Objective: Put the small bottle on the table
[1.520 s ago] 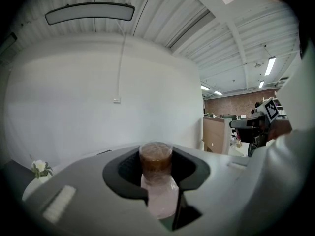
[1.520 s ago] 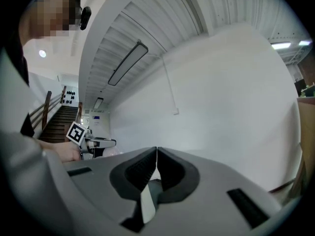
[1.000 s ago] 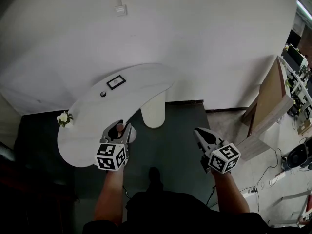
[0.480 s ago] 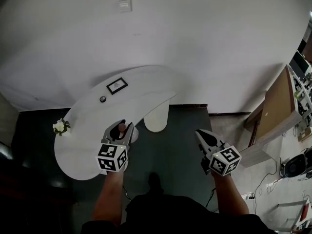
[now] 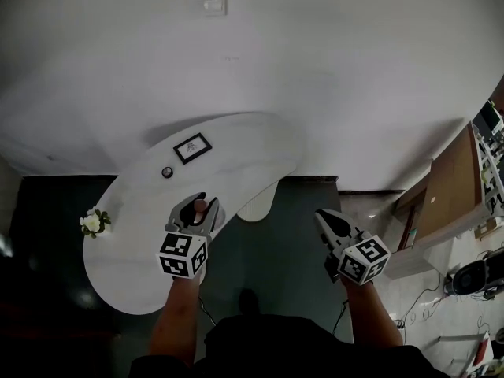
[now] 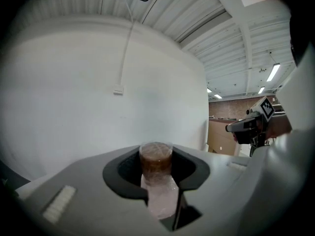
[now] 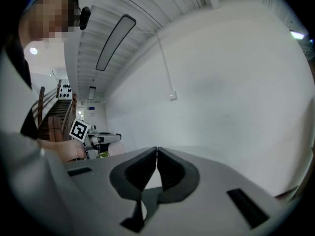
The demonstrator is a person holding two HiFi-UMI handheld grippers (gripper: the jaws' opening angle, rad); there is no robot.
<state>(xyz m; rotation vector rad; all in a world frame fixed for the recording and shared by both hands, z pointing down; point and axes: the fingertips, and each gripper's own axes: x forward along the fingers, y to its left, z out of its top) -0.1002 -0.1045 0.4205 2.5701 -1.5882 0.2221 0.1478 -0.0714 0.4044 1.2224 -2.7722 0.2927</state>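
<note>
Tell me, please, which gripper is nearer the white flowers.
Left. The left gripper is over the table, right of the flowers; the right gripper is off the table, farther right.

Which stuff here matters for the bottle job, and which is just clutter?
Job: bottle, left gripper holding it, table.
Clutter: frame, flowers, small dark round thing, right gripper shut, empty.

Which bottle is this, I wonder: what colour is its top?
The small bottle: brown top, pale translucent body; clearest in the left gripper view.
</note>
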